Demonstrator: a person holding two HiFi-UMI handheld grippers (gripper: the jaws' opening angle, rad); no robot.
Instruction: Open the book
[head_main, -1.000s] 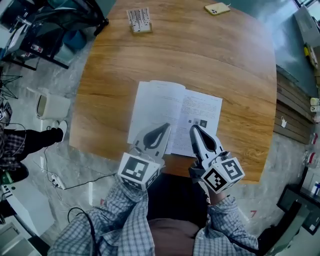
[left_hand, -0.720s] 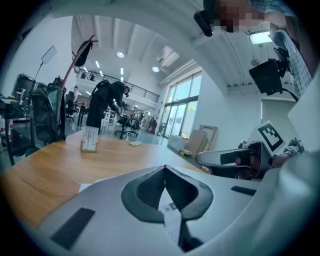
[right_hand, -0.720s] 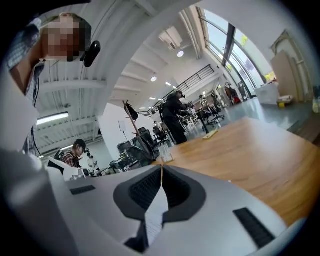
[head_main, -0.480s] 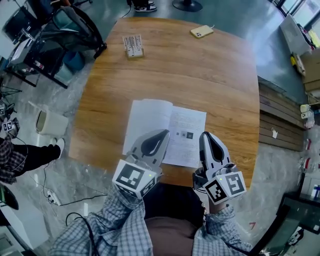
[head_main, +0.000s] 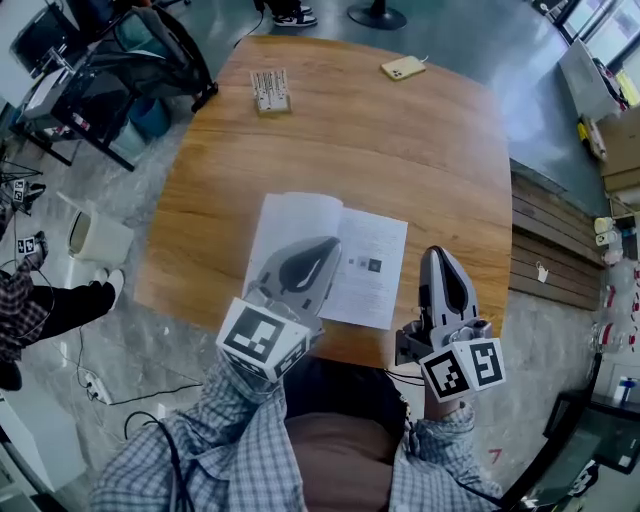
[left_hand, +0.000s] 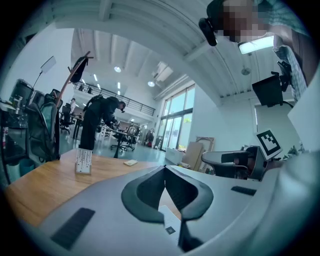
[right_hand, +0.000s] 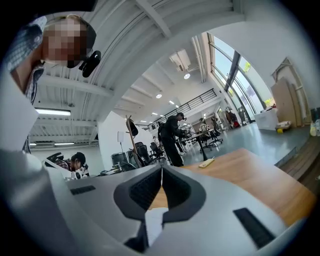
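Nearest the person, over the table's near edge, the left gripper (head_main: 328, 245) is hovering above the left page of the book (head_main: 368, 268). Its jaws are pressing together tip to tip and gripping nothing. To its right, the right gripper (head_main: 440, 253) is hovering just beside the book's right edge, clear of the page, with its jaws likewise closed and empty. The book is lying open and flat on the wooden table (head_main: 350, 140), white pages facing up, towards the person's side. Farther across, a barcode card (head_main: 270, 92) is standing at the far left, and a yellow phone (head_main: 403, 67) is lying by the far edge.
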